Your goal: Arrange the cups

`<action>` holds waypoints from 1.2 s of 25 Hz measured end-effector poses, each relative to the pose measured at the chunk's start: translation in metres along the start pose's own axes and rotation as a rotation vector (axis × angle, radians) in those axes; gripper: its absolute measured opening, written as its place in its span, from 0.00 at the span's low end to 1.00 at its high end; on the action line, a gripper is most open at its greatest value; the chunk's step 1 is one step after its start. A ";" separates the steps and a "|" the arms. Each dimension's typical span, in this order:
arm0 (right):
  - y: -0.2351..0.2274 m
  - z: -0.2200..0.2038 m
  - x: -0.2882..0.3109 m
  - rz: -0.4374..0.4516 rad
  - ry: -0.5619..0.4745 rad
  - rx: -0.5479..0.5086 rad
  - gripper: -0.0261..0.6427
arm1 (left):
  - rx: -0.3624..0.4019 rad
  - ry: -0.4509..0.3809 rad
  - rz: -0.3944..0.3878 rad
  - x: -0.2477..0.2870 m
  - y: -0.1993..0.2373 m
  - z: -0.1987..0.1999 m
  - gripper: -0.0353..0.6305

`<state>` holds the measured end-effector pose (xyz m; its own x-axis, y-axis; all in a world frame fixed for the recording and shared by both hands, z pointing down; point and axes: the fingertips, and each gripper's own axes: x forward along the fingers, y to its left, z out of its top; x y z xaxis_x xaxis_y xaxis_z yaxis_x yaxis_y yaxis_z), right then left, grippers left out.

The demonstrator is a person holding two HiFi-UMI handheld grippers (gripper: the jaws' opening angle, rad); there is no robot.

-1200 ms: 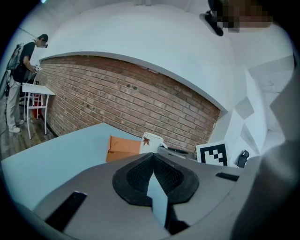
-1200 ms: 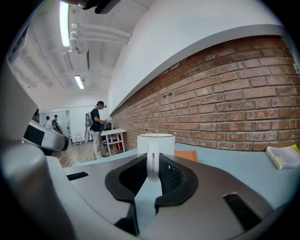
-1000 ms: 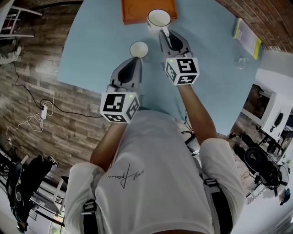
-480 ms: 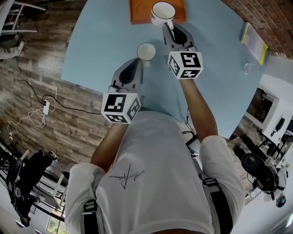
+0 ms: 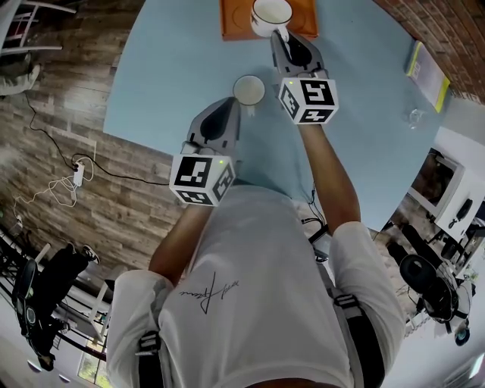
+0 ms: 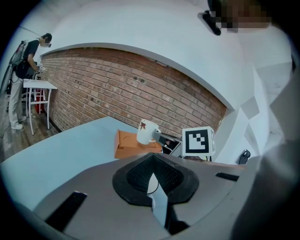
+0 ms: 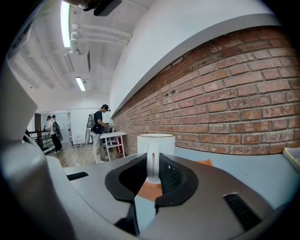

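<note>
A white mug [image 5: 270, 13] with a red leaf print [image 6: 148, 131] is over the orange tray [image 5: 235, 23] at the far side of the table. My right gripper [image 5: 282, 34] is shut on its handle [image 7: 152, 164]; I cannot tell whether the mug rests on the tray [image 6: 129, 145]. A smaller white cup [image 5: 248, 89] is nearer me, above the light-blue table [image 5: 174, 68]. My left gripper [image 5: 233, 110] reaches it from below left. Only a white sliver of the cup [image 6: 151, 183] shows between its nearly closed jaws.
A yellow-green book [image 5: 427, 70] and a clear glass [image 5: 414, 117] lie near the table's right edge. A brick wall [image 7: 234, 103] runs behind the table. People stand at a white table [image 7: 110, 137] far off. Cables [image 5: 68, 182] trail on the wooden floor at left.
My right gripper has carried the mug further away from me, over the orange tray. The left gripper with the small cup has shifted only slightly.
</note>
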<state>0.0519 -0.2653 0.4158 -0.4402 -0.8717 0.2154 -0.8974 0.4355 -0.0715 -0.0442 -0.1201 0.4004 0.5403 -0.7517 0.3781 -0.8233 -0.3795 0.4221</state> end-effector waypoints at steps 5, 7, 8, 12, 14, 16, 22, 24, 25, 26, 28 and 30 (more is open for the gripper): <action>0.002 -0.005 0.015 0.005 -0.002 0.017 0.13 | 0.005 0.016 0.009 0.001 0.008 -0.001 0.07; 0.004 -0.007 0.019 0.003 -0.004 0.029 0.13 | 0.007 0.023 0.012 0.001 0.012 -0.001 0.07; 0.004 -0.008 0.021 0.003 -0.003 0.034 0.13 | 0.007 0.027 0.013 0.001 0.013 -0.002 0.07; 0.005 -0.014 0.028 0.007 0.004 0.031 0.13 | 0.005 0.040 0.004 0.005 0.013 -0.003 0.07; 0.004 -0.015 0.032 0.010 0.002 0.029 0.13 | 0.006 0.048 -0.003 0.008 0.013 -0.004 0.07; 0.003 -0.016 0.036 0.013 0.000 0.026 0.13 | 0.010 0.055 -0.010 0.012 0.014 -0.004 0.07; 0.006 -0.021 0.042 0.023 0.005 0.003 0.13 | 0.017 0.073 -0.022 0.018 0.016 -0.004 0.07; 0.006 -0.022 0.043 0.025 0.001 0.007 0.13 | 0.020 0.084 -0.024 0.020 0.017 -0.005 0.07; 0.007 -0.023 0.044 0.027 -0.002 0.007 0.13 | 0.022 0.087 -0.025 0.021 0.018 -0.006 0.07; 0.007 -0.024 0.045 0.030 -0.004 0.005 0.13 | 0.024 0.089 -0.026 0.021 0.019 -0.006 0.07; 0.009 -0.025 0.046 0.034 -0.010 0.000 0.13 | 0.025 0.089 -0.024 0.022 0.021 -0.006 0.07; 0.011 -0.025 0.047 0.039 -0.016 0.000 0.13 | 0.023 0.091 -0.021 0.022 0.023 -0.006 0.07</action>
<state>0.0220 -0.2959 0.4498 -0.4751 -0.8577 0.1967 -0.8796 0.4691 -0.0791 -0.0499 -0.1421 0.4232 0.5705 -0.6915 0.4431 -0.8147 -0.4082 0.4119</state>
